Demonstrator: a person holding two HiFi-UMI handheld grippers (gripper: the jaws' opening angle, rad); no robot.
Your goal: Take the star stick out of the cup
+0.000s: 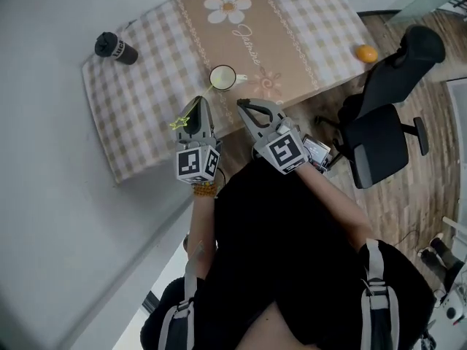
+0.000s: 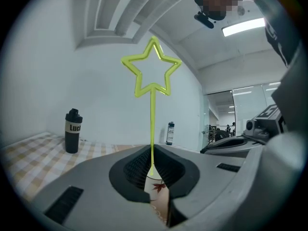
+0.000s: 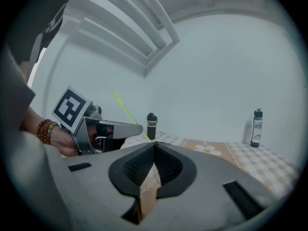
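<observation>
A white cup [image 1: 222, 77] stands on the checked tablecloth [image 1: 146, 86] near the table's front edge. The yellow star stick [image 1: 191, 111] slants from the cup's rim back towards me, with its star [image 1: 179, 124] beside my left gripper [image 1: 199, 102]. That gripper is shut on the thin stick. In the left gripper view the stick [image 2: 152, 129] rises from the closed jaws to the star [image 2: 151, 69], and the cup [image 2: 156, 186] shows below the jaws. I cannot tell if the stick's lower end is still inside the cup. My right gripper [image 1: 244, 106] hovers just right of the cup, shut and holding nothing.
A black bottle [image 1: 115, 48] lies at the table's far left. A second bottle [image 3: 257, 128] stands at the far side of the table. A black office chair [image 1: 390, 122] stands right of the table. An orange ball [image 1: 366, 52] lies by the table's right corner.
</observation>
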